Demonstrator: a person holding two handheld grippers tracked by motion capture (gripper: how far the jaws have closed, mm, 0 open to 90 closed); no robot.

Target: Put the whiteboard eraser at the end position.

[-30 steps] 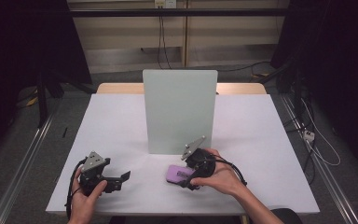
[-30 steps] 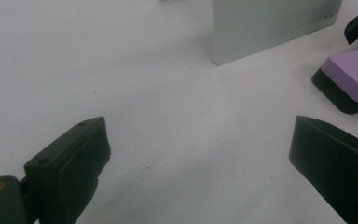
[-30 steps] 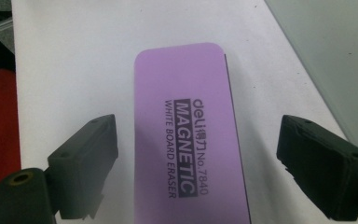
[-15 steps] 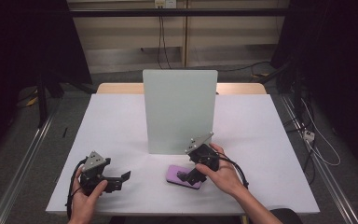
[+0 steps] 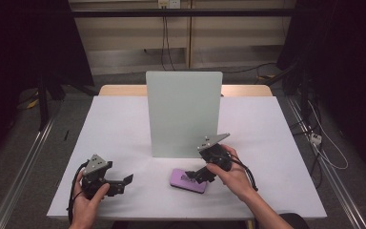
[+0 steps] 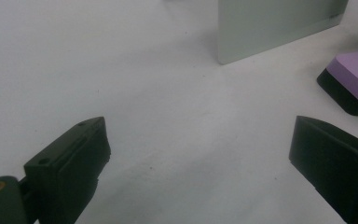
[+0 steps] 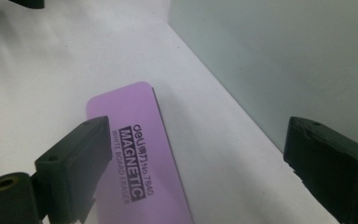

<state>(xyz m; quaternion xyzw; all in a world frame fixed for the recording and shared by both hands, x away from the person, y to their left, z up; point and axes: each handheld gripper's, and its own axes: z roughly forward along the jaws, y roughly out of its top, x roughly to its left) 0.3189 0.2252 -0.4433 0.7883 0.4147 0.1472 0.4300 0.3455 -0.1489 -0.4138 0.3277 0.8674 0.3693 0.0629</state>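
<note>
Right gripper [image 7: 196, 154] had just opened wide over the eraser [image 7: 137, 172], nothing pinched; left gripper [image 6: 200, 154] sat released too.

The eraser [image 5: 188, 181] lies on the table [image 5: 267, 143], just before the upright board [image 5: 183, 114], seemingly apart.

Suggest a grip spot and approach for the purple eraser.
Grip the eraser across its two long sides near the middle, coming from above. It lies flat on the table, label up, long and narrow, so only the narrow width is likely to fit between the jaws. The right gripper hangs over it, open, with one jaw over the label; it would probably need recentring first. The board behind stands clear.
</note>
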